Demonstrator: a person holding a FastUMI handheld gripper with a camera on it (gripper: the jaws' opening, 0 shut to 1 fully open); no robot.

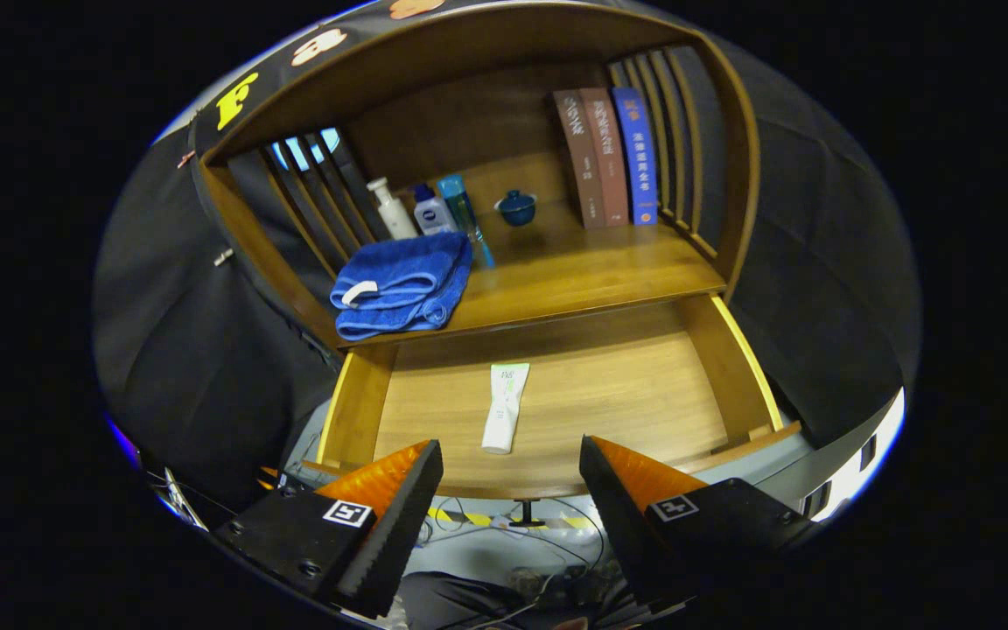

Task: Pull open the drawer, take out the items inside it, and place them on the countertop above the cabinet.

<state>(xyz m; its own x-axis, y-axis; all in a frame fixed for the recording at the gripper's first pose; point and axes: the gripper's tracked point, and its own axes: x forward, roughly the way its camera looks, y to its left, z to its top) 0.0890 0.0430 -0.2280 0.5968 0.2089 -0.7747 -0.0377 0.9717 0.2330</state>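
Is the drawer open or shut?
Open: the drawer is pulled out, a white tube lying inside, beyond the open gripper.

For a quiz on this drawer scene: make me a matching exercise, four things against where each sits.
Things:
1. white tube
2. blue towel
3. three books
4. gripper

Places:
A. folded on the countertop, near its front edge
B. open, fingers apart, just short of the drawer's front edge
C. lying flat on the floor of the open drawer
D. standing upright at the back of the countertop, by the slatted side

Pairs: 1-C, 2-A, 3-D, 4-B
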